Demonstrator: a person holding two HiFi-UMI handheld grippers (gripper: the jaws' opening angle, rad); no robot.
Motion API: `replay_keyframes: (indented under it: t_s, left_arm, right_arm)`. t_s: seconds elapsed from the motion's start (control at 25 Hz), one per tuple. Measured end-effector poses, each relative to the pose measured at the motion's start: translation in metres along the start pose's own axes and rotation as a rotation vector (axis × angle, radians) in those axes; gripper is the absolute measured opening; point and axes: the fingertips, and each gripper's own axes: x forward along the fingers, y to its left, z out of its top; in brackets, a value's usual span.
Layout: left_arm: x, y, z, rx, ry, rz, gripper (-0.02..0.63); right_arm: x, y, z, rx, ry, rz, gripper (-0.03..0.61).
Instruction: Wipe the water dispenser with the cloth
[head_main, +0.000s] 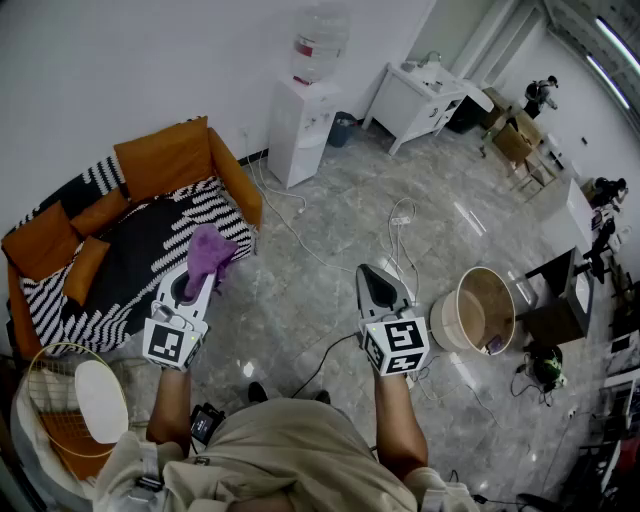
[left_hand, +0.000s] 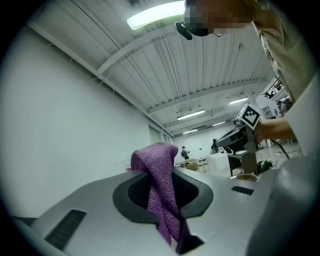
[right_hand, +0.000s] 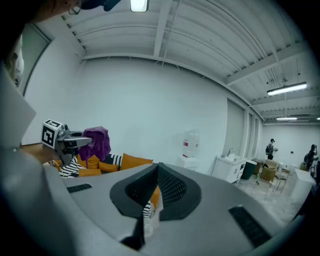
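Honestly, the wiping hadn't started when I looked. The person stood mid-room, with the water dispenser (head_main: 300, 125) well off against the far wall, next to the orange sofa (head_main: 165, 160). The left claw (head_main: 200, 282) was clamped on the purple cloth (head_main: 210, 255), which drooped over its tip. The right claw (head_main: 374, 282) was pressed together with nothing in it. So the cloth was in hand, but I'd say walking over and the whole wipe were left.

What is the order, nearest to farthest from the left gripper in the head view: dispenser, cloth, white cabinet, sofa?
1. Cloth, held in the left gripper's tongs.
2. Sofa, just beyond it, on the left.
3. Dispenser, at the back, centre.
4. White cabinet, at the back, farther right.
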Motion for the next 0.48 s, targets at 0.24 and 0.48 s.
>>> replay_keyframes:
  t_s: [0.24, 0.48]
  left_arm:
    - [0.003, 0.019, 0.007, 0.002, -0.051, -0.001, 0.069]
    - [0.006, 0.03, 0.001, -0.006, -0.056, -0.006, 0.069]
  right_arm:
    - [0.013, 0.009, 0.002, 0.012, 0.001, -0.013, 0.021]
    - [0.02, 0.016, 0.006, 0.019, -0.016, -0.004, 0.023]
